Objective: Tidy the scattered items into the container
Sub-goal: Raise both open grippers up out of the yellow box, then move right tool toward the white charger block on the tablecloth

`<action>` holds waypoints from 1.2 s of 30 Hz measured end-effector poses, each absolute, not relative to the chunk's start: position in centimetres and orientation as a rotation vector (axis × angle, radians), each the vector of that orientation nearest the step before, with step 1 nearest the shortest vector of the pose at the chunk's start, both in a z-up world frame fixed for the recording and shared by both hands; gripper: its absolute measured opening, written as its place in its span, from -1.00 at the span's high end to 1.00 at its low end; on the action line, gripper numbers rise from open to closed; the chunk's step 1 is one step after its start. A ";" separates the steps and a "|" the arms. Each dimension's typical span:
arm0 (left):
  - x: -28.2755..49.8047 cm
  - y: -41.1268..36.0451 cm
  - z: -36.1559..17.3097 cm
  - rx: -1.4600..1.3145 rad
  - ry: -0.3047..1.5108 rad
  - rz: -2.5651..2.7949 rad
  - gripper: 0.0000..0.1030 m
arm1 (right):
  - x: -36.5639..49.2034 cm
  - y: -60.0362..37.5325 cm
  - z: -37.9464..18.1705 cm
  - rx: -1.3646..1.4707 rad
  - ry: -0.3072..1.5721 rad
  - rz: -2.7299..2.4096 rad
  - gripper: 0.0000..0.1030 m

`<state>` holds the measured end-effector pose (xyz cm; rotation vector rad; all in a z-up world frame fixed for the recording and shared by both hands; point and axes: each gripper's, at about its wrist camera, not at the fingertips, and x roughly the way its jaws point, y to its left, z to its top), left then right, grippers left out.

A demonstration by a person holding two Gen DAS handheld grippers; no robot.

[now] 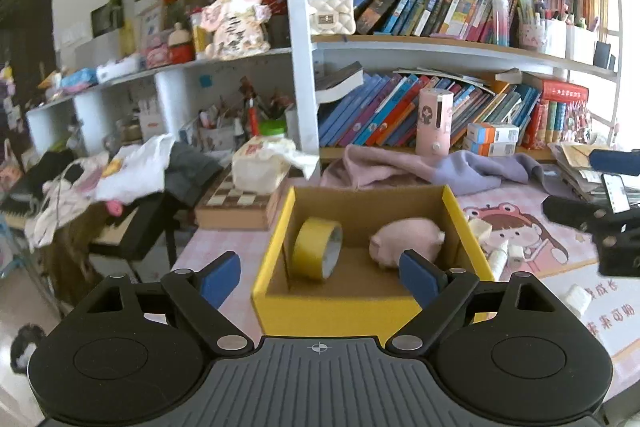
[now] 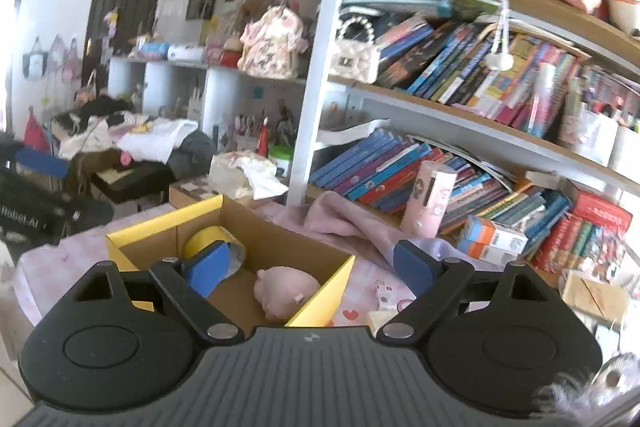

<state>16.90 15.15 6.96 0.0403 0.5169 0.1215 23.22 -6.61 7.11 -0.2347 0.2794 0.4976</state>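
The yellow cardboard box [image 1: 276, 255] sits open-topped on the desk mat [image 1: 560, 291], ready to receive items; a tape roll [image 1: 316, 251] and pink pig toy [image 1: 408, 237] already lie inside. Small white items [image 1: 498, 261] remain just beside it. The left gripper [image 1: 320, 277] and right gripper [image 2: 310, 267] hover spread and empty.

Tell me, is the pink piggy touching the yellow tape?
Apart. The left wrist view shows bare box floor between the piggy and the tape.

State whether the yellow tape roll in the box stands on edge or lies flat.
On edge: the tape roll stands upright against the box's left wall, its open core facing sideways.
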 end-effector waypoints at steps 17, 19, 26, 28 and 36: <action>8.7 12.8 3.7 0.040 0.541 0.165 -0.85 | 14.4 -10.0 2.9 -0.194 0.421 0.394 -0.76; 8.3 12.5 3.3 0.038 0.554 0.161 -0.85 | 13.6 -10.5 2.2 -0.179 0.445 0.380 -0.76; 6.5 12.1 1.6 0.022 0.601 0.169 -0.85 | 11.2 -10.1 0.3 -0.191 0.499 0.364 -0.76; 6.1 12.2 1.2 0.002 0.612 0.170 -0.85 | 10.4 -9.8 -0.1 -0.192 0.514 0.370 -0.76; 5.6 10.9 -0.4 -0.003 0.657 0.098 -0.85 | 9.6 -9.5 -0.4 -0.217 0.560 0.379 -0.76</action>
